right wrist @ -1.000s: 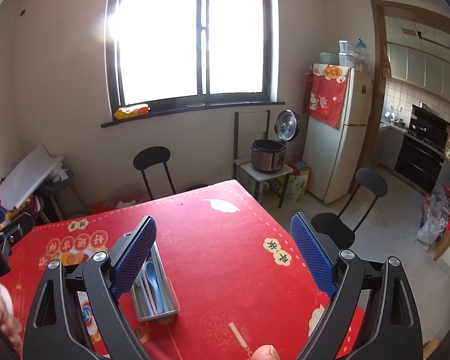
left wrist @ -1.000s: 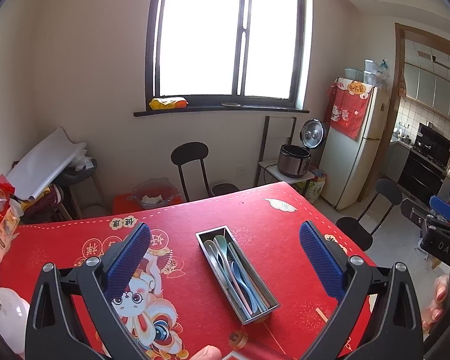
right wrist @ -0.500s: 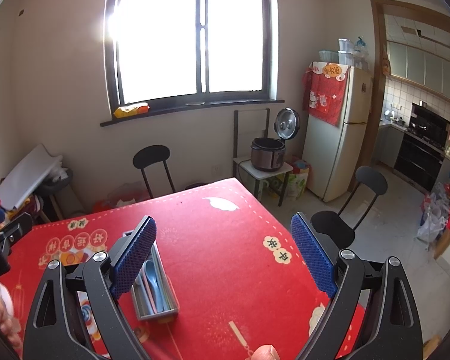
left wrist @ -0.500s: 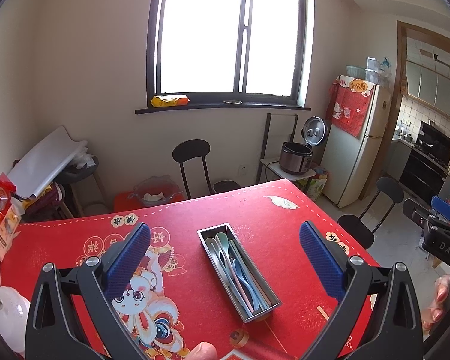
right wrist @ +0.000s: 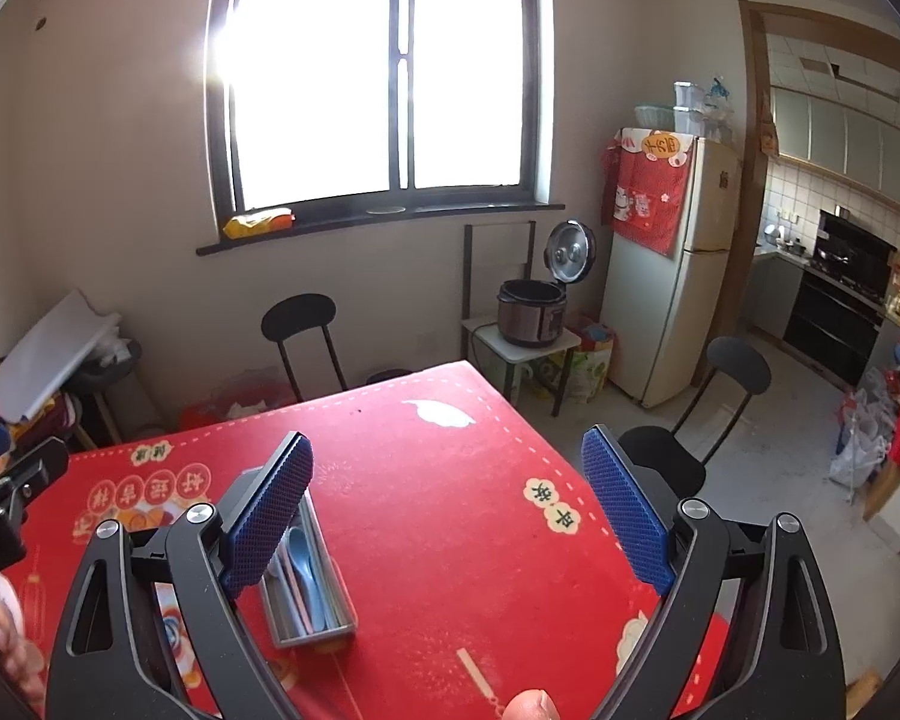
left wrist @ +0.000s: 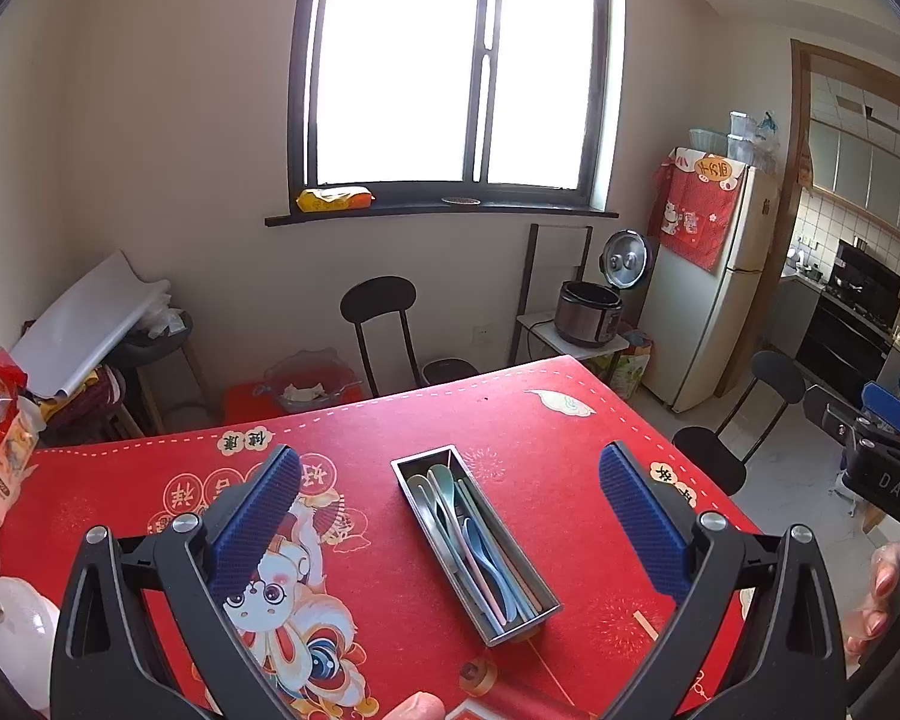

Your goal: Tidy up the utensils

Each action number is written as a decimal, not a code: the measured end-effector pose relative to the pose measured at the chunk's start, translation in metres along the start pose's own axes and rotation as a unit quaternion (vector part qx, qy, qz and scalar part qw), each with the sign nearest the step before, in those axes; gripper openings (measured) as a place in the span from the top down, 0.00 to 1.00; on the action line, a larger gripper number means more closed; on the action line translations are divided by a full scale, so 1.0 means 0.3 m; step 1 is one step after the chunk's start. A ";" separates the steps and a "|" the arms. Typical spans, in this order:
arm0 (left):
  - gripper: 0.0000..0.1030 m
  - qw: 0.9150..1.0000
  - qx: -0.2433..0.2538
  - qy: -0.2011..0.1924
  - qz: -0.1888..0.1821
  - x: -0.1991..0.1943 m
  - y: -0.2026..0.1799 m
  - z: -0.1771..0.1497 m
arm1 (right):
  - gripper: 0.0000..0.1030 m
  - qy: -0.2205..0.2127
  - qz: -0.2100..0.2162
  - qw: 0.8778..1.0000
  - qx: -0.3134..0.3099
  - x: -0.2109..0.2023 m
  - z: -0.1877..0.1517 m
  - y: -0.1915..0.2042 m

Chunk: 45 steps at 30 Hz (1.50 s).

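Utensils (left wrist: 471, 531) lying lengthwise in metal tray (left wrist: 525, 558) on red tabletop (left wrist: 528, 420), bowls toward window, handles toward camera. Partly hidden behind right tool (right wrist: 447, 513) finger. Left tool (left wrist: 450, 516) and right tool both spread wide, gripping nothing.

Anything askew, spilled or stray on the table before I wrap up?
Nothing stands out. The utensils all lie lengthwise inside the metal tray, which sits flat on the red tablecloth. Left gripper and right gripper are both open and empty.
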<state>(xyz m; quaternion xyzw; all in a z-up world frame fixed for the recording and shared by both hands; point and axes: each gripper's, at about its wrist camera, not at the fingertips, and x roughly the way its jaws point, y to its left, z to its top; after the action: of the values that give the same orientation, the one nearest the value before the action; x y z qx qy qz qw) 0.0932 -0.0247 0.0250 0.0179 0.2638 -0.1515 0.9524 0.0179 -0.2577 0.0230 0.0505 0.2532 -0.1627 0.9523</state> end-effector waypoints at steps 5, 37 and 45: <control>0.06 1.000 -0.002 -0.002 0.008 -0.006 0.007 0.005 | 0.14 0.010 0.001 1.000 0.002 0.014 -0.003 0.000; 0.06 1.000 -0.008 0.012 0.019 -0.001 0.013 0.002 | 0.14 0.019 0.008 1.000 0.001 0.033 0.008 0.019; 0.06 1.000 -0.007 0.015 0.018 0.005 0.006 0.008 | 0.14 0.020 0.006 1.000 0.003 0.043 0.003 0.019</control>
<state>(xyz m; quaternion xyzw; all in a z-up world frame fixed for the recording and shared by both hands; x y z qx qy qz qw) 0.0960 -0.0236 0.0261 0.0181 0.2786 -0.1324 0.9511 0.0307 -0.2561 0.0173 0.0580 0.2717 -0.1564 0.9478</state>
